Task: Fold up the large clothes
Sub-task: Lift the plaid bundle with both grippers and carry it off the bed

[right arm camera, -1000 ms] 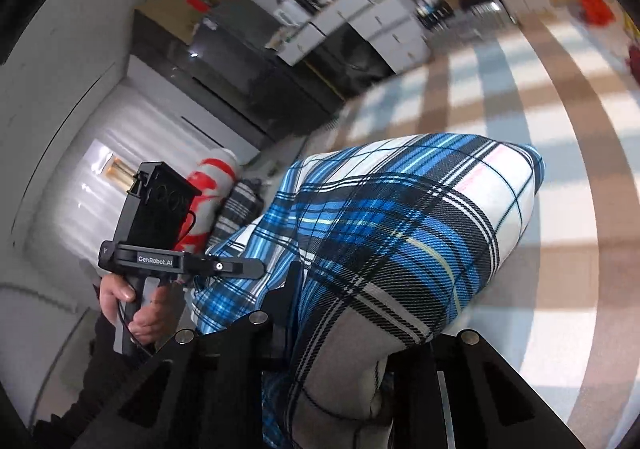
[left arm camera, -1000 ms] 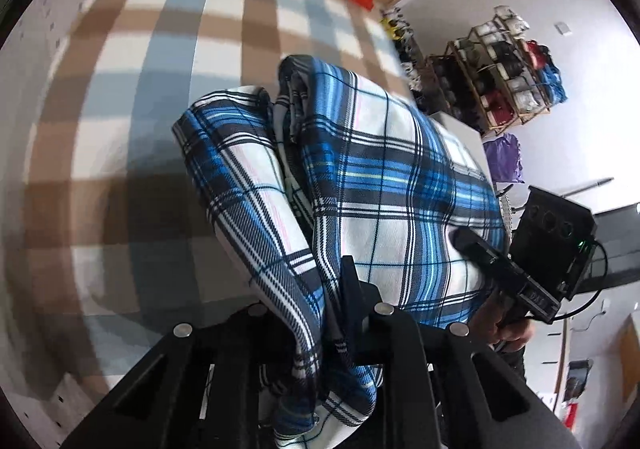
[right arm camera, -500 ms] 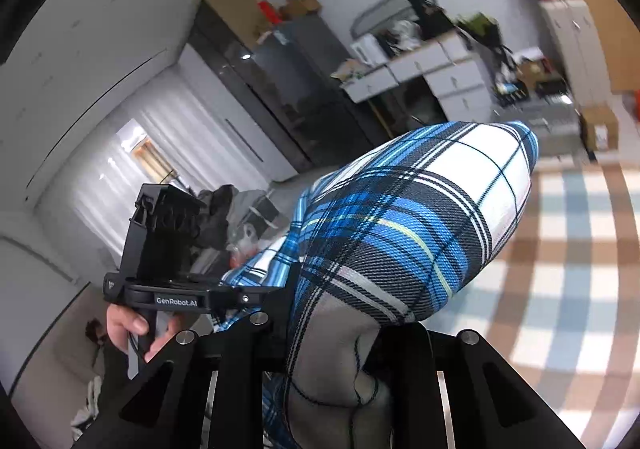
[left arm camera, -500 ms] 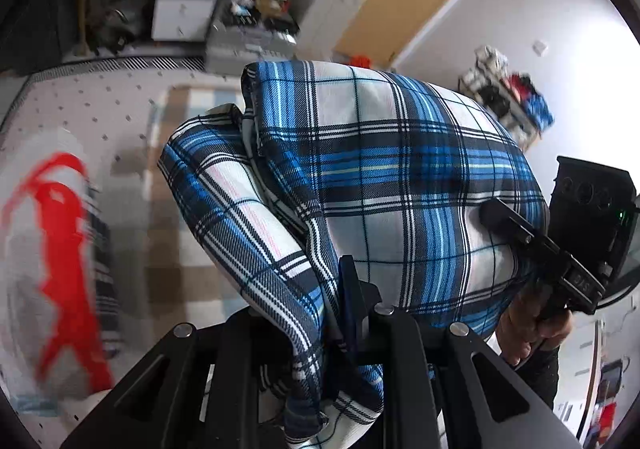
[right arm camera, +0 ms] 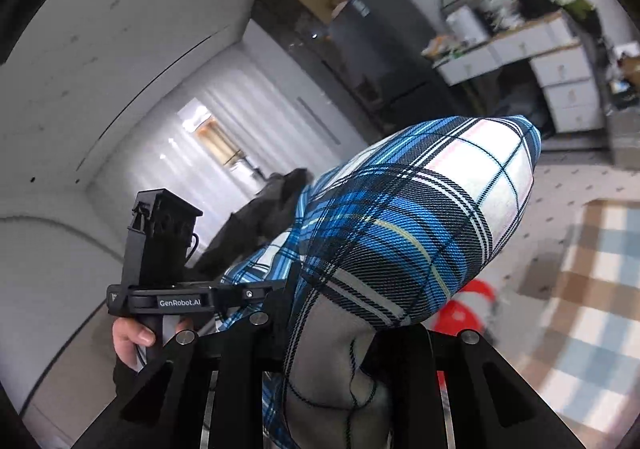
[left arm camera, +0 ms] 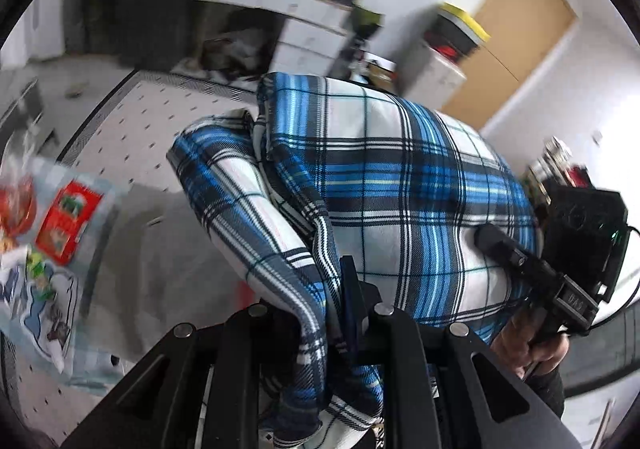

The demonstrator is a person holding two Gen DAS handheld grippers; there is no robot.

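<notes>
I count one plaid garment [left arm camera: 384, 185], blue, white and black, bunched up ahead of my left claw [left arm camera: 340, 313] and clamped between its fingers. The same single garment [right arm camera: 416, 233] fills the space in front of my right claw [right arm camera: 332, 349], which is closed on it too. That makes two claws in all, each visible from the other's camera: the right one [left arm camera: 560, 273] off to the right of my left claw, the left one [right arm camera: 160, 269] off to the left of my right. Two bare hands, one per handle [left arm camera: 528, 345] [right arm camera: 132, 341]. One checked rug [right arm camera: 592, 289] lies right of my right claw. One wooden door [left arm camera: 516, 33] stands far beyond my left claw, up to the right.
</notes>
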